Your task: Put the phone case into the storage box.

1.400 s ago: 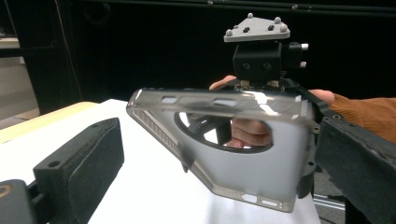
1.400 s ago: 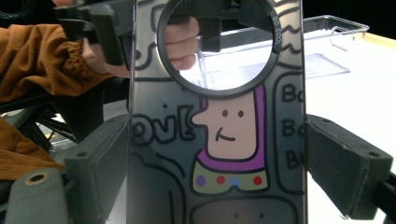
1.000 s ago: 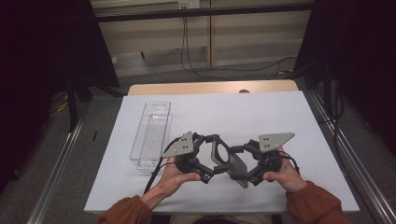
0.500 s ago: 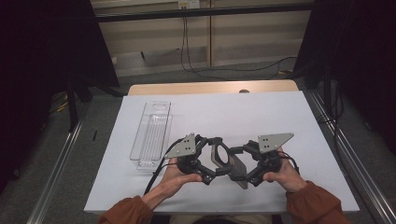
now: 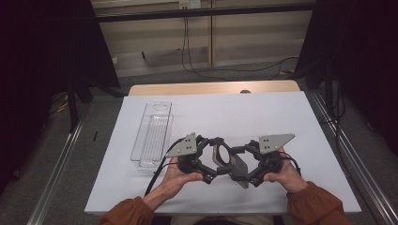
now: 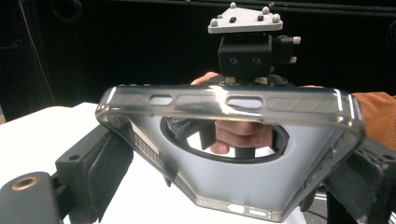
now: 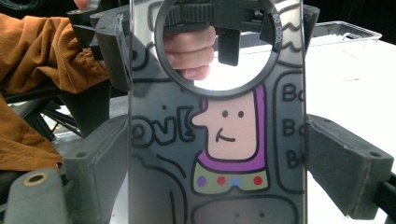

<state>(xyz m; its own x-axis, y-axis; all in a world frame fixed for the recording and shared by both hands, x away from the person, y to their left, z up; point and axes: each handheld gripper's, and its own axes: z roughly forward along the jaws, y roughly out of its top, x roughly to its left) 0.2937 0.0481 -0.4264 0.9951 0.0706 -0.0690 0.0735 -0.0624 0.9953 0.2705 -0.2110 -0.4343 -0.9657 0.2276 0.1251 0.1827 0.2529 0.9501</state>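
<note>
A translucent grey phone case (image 5: pixel 228 162) with a ring opening hangs above the white table (image 5: pixel 234 112) between my two grippers. My left gripper (image 5: pixel 210 161) is shut on one end of it and my right gripper (image 5: pixel 247 164) on the other. In the left gripper view the case (image 6: pixel 233 186) lies crosswise between the jaws, with my left gripper (image 6: pixel 229 186) closed on its edges and the right gripper's body (image 6: pixel 245 51) behind it. In the right gripper view the case (image 7: pixel 224 135) shows a cartoon figure, and my right gripper (image 7: pixel 219 168) presses both its long sides.
A clear plastic tray (image 5: pixel 152 133) lies lengthwise on the table's left part, its far end seen as the tray (image 7: pixel 345 29) in the right gripper view. Metal rails run along both sides of the table. Cables lie on the floor beyond.
</note>
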